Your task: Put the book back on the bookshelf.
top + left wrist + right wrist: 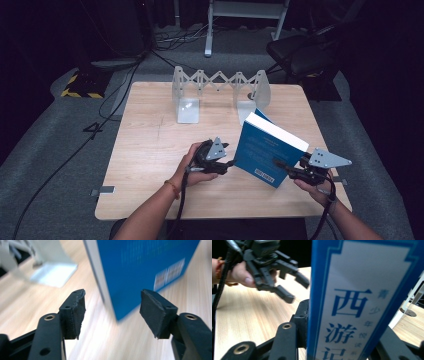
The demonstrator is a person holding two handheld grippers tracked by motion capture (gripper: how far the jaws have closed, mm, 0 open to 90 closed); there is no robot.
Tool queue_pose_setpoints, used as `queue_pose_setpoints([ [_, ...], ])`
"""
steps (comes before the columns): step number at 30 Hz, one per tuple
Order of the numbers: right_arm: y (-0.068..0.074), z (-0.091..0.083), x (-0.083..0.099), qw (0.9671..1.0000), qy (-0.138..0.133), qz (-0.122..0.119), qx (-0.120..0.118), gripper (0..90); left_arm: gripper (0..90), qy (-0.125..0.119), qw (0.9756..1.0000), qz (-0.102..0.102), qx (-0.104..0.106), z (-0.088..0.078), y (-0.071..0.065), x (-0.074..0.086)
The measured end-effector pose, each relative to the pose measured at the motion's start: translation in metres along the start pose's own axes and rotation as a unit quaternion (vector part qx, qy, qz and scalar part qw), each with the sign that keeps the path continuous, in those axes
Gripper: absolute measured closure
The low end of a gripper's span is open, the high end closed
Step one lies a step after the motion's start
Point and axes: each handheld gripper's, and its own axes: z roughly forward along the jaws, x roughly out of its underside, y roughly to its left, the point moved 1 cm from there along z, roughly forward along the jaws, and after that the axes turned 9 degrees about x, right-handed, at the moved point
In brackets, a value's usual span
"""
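A blue book with a white page edge stands tilted on the wooden table, right of centre. My right gripper is shut on its lower right part. In the right gripper view the book's spine, white with blue characters, sits between the two jaws of my right gripper. My left gripper is open just left of the book, with a small gap between them. Its view has the open left gripper with nothing between the pads, and the book's lower corner just beyond them. The right gripper view also catches the left gripper and its hand.
A white expanding book rack with two upright end plates stands at the table's far edge; one end plate appears in the left gripper view. Cables and a black chair lie on the floor beyond the table.
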Motion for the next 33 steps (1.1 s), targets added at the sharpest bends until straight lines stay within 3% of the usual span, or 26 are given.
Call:
queue_pose_setpoints([
  [3,0.0,0.0,0.0,1.0,0.004,0.003,0.006,59.8,35.0,0.037,0.9991,-0.015,-0.012,-0.015,-0.001,0.025],
  [5,-0.002,0.002,-0.001,1.0,0.006,0.003,0.006,60.3,34.2,0.047,0.9983,-0.032,-0.012,-0.022,-0.001,0.036],
  [7,-0.002,0.003,-0.002,0.9999,0.008,0.001,0.007,60.9,30.9,0.05,0.9972,-0.055,0.0,-0.029,0.0,0.048],
  [10,-0.003,0.006,-0.004,0.9998,0.015,0.003,0.011,61.6,25.7,0.072,0.994,-0.083,0.001,-0.034,0.003,0.062],
  [12,-0.004,0.008,-0.005,0.9998,0.017,0.002,0.013,61.9,20.0,0.088,0.9901,-0.109,0.002,-0.037,0.005,0.069],
  [13,-0.005,0.01,-0.006,0.9997,0.017,0.004,0.015,61.9,19.1,0.095,0.9885,-0.118,-0.007,-0.039,0.006,0.073],
  [16,-0.008,0.016,-0.008,0.9995,0.02,0.007,0.022,62.0,19.9,0.089,0.9865,-0.137,-0.017,-0.042,0.009,0.081],
  [19,-0.012,0.022,-0.01,0.9994,0.02,0.011,0.025,62.2,19.2,0.108,0.981,-0.154,-0.048,-0.041,0.013,0.09],
  [21,-0.014,0.025,-0.011,0.9994,0.018,0.009,0.029,62.3,17.5,0.094,0.9806,-0.168,-0.037,-0.042,0.015,0.095],
  [23,-0.014,0.027,-0.012,0.9992,0.018,0.006,0.035,62.3,17.3,0.09,0.9814,-0.166,-0.035,-0.044,0.017,0.097],
  [33,-0.02,0.05,-0.027,0.9986,0.013,-0.017,0.049,62.6,17.0,0.089,0.9811,-0.168,-0.034,-0.044,0.017,0.097],
])
